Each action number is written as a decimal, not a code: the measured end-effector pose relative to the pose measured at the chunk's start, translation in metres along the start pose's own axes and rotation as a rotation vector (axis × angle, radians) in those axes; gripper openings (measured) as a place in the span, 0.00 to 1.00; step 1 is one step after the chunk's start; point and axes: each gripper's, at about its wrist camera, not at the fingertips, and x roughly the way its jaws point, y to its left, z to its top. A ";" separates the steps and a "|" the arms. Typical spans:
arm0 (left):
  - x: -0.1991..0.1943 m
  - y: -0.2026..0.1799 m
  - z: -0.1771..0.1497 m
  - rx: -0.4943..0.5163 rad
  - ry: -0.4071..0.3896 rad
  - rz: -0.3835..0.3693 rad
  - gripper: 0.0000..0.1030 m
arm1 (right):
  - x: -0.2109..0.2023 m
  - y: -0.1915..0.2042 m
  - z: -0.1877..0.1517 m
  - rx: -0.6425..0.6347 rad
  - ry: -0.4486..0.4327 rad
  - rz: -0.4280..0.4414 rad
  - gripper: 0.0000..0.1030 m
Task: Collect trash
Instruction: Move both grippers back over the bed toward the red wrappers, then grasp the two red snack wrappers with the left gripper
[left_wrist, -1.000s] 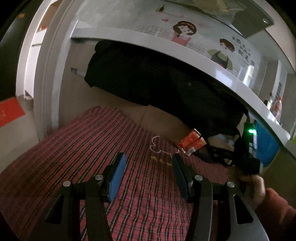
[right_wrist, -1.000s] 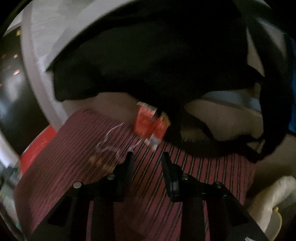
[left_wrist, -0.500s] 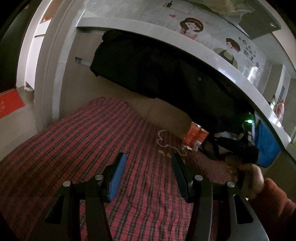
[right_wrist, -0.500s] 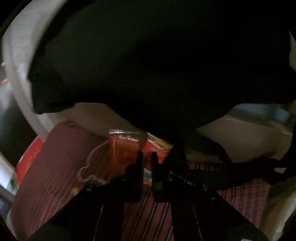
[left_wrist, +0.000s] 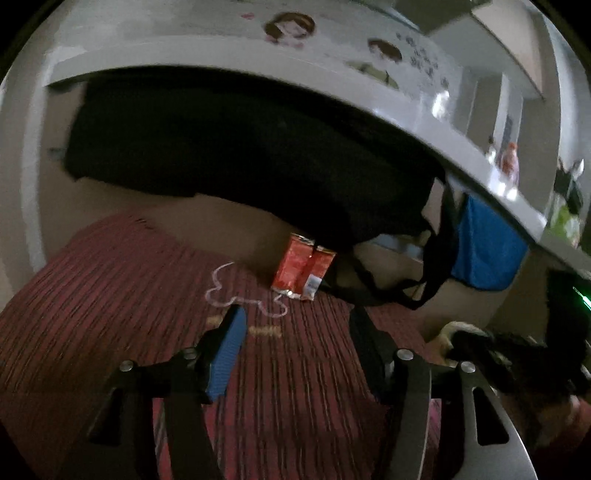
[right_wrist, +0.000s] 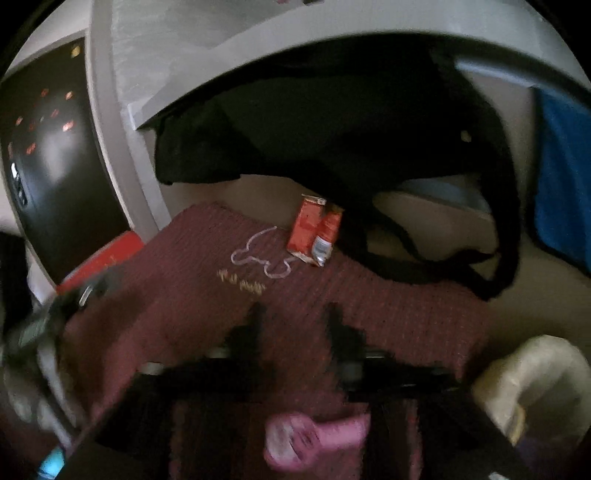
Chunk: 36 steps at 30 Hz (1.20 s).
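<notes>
An orange-red snack wrapper (left_wrist: 303, 267) leans against the beige backrest at the far edge of a red plaid cushion (left_wrist: 110, 295); it also shows in the right wrist view (right_wrist: 314, 230). My left gripper (left_wrist: 295, 332) is open and empty, hovering over the cushion a short way in front of the wrapper. My right gripper (right_wrist: 293, 317) is open and empty, blurred, well back from the wrapper. A pink crumpled object (right_wrist: 314, 439) lies below the right gripper; I cannot tell what it is.
A black garment (left_wrist: 240, 158) with straps hangs from the white ledge (left_wrist: 406, 114) above the wrapper. A blue cloth (left_wrist: 484, 251) hangs at right. A white bag (right_wrist: 535, 384) sits at the lower right. A white embroidered outline (right_wrist: 258, 258) marks the cushion.
My right gripper, nearly shut up against the wrapper half a second ago, has opened and pulled back without it. The left gripper has moved closer to the wrapper.
</notes>
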 end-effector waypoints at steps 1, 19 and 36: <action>0.012 -0.001 0.004 0.005 0.010 0.003 0.58 | -0.002 0.000 -0.006 0.000 0.004 0.004 0.43; 0.215 0.015 0.058 -0.015 0.257 -0.102 0.60 | -0.015 -0.054 -0.079 0.159 0.021 0.046 0.43; 0.099 -0.026 0.016 -0.008 0.281 0.038 0.02 | -0.022 -0.040 -0.082 0.198 0.041 0.058 0.47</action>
